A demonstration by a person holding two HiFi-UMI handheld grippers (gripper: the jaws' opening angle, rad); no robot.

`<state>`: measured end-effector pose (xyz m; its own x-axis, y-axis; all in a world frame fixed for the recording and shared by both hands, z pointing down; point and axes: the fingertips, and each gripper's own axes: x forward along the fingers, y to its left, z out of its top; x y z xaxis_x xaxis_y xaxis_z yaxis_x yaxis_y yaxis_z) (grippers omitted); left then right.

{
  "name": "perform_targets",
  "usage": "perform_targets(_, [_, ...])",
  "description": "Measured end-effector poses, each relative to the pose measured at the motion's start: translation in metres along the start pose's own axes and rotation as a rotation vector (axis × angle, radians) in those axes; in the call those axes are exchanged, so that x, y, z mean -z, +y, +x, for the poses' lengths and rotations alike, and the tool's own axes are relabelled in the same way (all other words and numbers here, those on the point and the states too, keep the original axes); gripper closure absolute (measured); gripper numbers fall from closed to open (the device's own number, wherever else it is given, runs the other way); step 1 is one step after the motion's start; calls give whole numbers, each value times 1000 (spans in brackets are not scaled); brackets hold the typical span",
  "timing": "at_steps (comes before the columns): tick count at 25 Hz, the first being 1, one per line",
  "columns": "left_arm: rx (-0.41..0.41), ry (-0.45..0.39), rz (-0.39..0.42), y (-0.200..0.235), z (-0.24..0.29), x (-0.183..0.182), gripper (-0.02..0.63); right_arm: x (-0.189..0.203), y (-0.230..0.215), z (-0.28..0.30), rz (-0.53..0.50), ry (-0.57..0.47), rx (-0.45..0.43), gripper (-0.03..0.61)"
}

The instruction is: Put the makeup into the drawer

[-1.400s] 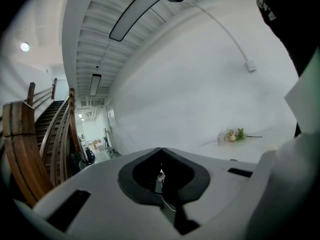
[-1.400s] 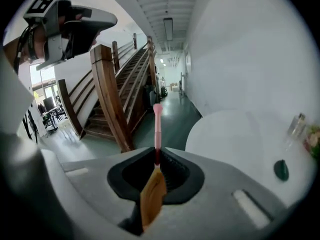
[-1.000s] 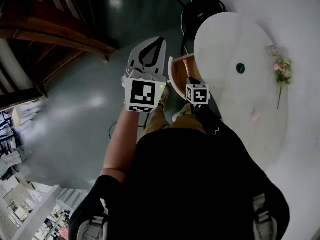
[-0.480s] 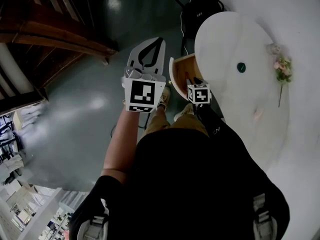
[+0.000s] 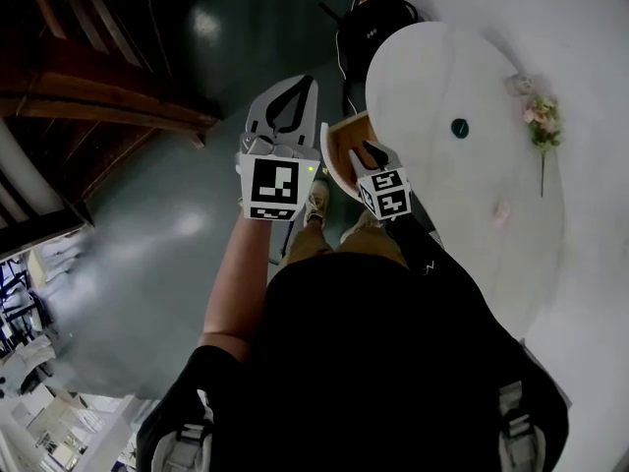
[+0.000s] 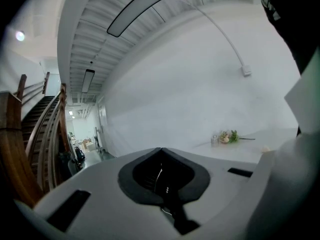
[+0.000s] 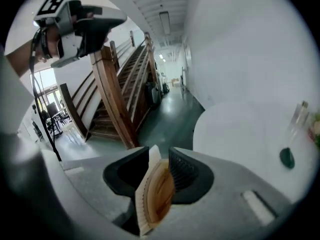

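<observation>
Directly under the right gripper (image 5: 371,155) sits the open drawer (image 5: 339,146), pulled out from the rim of the round white table (image 5: 432,77) toward the person. In the right gripper view the jaws stand about half apart, having just been opening. The drawer (image 7: 155,194) shows edge-on through the gap, its white rim and wooden inside running along the line of the jaws. It seems to lie below them, not in a grip, and no makeup is between the pads. The gripper hides most of the drawer's inside, so I cannot tell what lies in it. A small dark disc (image 5: 459,127) lies on the tabletop beyond and to the right, well apart from the drawer; it may be makeup. The right hand is plainly the nearer to both. The left gripper (image 5: 300,91) hangs just beside the drawer's left edge, out over the floor (image 5: 167,214), its jaws pressed together on nothing. That floor is dark and glossy. Flowers (image 5: 539,121) lie at the table's far side against a white wall, and a wooden stair (image 5: 98,77) rises at the left.
</observation>
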<state>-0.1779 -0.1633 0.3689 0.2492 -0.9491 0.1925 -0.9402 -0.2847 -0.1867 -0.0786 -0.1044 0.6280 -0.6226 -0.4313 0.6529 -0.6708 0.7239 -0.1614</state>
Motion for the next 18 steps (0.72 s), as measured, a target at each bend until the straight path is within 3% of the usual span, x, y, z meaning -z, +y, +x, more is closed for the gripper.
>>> perform_targets(10, [70,-104,32,-3,22,-44,604,-182,-49,-110,-93,-491,233,469])
perform_targets(15, [87,-134,43,-4,28,-59,604,-240,-61,-166,-141,-653,317,469])
perform_targets(18, [101,-151,59,-6,29,-67,604,-254,-65,-189,-157,-711,351,469])
